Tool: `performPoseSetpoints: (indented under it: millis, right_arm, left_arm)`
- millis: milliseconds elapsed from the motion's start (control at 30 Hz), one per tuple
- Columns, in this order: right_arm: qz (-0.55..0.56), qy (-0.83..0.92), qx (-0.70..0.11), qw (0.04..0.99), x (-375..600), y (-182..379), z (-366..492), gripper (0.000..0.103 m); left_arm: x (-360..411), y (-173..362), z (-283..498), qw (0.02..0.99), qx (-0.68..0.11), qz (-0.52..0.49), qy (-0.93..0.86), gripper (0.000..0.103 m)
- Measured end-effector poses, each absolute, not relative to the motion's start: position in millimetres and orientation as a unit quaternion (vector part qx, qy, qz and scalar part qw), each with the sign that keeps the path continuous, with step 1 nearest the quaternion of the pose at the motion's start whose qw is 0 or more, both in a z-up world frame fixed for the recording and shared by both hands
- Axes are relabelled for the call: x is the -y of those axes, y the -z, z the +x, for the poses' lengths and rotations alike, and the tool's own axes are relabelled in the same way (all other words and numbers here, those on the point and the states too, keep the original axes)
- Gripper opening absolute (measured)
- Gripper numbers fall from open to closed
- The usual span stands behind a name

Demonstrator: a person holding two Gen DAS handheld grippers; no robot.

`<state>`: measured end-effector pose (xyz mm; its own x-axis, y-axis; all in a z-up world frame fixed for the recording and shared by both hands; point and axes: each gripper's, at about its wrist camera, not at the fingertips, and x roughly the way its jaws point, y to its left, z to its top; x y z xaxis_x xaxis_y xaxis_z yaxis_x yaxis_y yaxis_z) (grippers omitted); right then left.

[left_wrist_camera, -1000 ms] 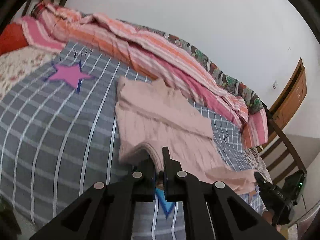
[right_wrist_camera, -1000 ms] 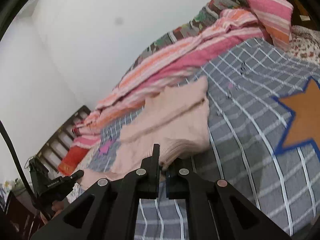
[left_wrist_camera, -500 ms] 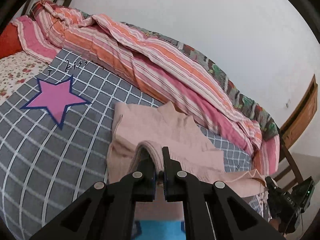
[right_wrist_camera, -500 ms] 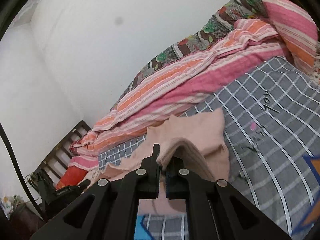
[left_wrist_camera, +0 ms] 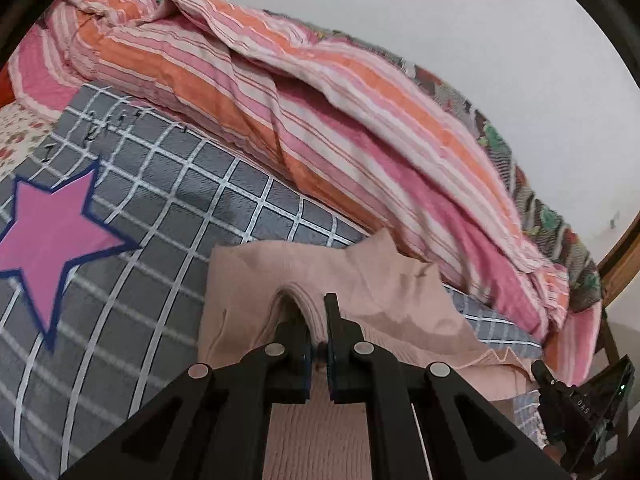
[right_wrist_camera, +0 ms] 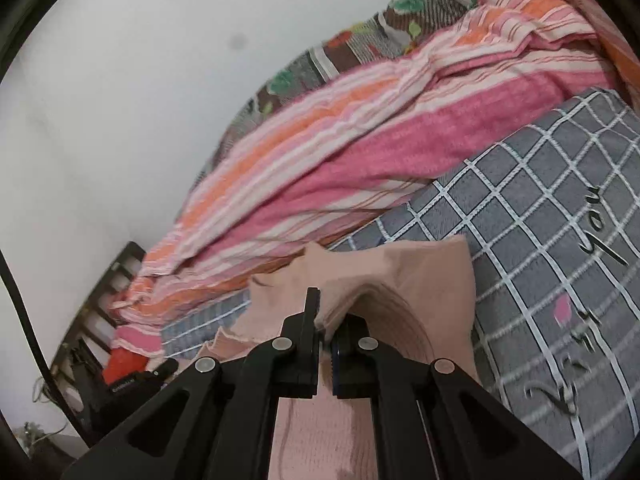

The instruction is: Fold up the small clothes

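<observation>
A pale pink knit garment (left_wrist_camera: 376,292) lies on the grey checked bedspread (left_wrist_camera: 168,208). My left gripper (left_wrist_camera: 318,316) is shut on a bunched fold of its ribbed edge, lifted off the bed. In the right wrist view the same pink garment (right_wrist_camera: 424,280) hangs from my right gripper (right_wrist_camera: 326,312), which is shut on another bunched part of the edge. The lifted edge is doubled over the flat part of the garment beyond it. Each view shows the other gripper low at the side, the right one (left_wrist_camera: 576,412) and the left one (right_wrist_camera: 132,384).
A rumpled pink and orange striped quilt (left_wrist_camera: 320,92) runs along the wall just beyond the garment. The bedspread carries a pink star (left_wrist_camera: 44,236) at the left and script lettering (right_wrist_camera: 596,220) at the right. Wooden bed ends (right_wrist_camera: 116,276) stand at both sides.
Both grippers have carried the held edge of the garment across the bed towards the striped quilt, folding it over itself. The quilt looms much larger and the flat part beyond has shortened.
</observation>
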<state>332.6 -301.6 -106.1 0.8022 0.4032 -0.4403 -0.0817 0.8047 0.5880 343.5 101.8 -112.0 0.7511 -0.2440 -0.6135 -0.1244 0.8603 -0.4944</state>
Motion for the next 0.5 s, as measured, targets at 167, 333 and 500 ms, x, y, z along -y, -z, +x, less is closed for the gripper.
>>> performPoseSetpoints:
  millis: [167,333,500]
  right_arm:
    - [0.271,-0.122,-0.299,0.907,298.0,116.3,366.9,0.004]
    - [0.238,-0.086,-0.329,0.910,290.3,130.3,391.3,0.011]
    - [0.236,-0.101,-0.340,0.905,295.0,134.6,381.2,0.034]
  left_arm:
    - [-101.1,125.5,377.4,0.893,-0.367,-0.259,0.025,0.006]
    - [-99.6,134.7,392.3,0.887,-0.371,-0.272,0.038,0.014]
    - [-102.9,129.7,379.7,0.896,-0.355,-0.263,0.040,0.048]
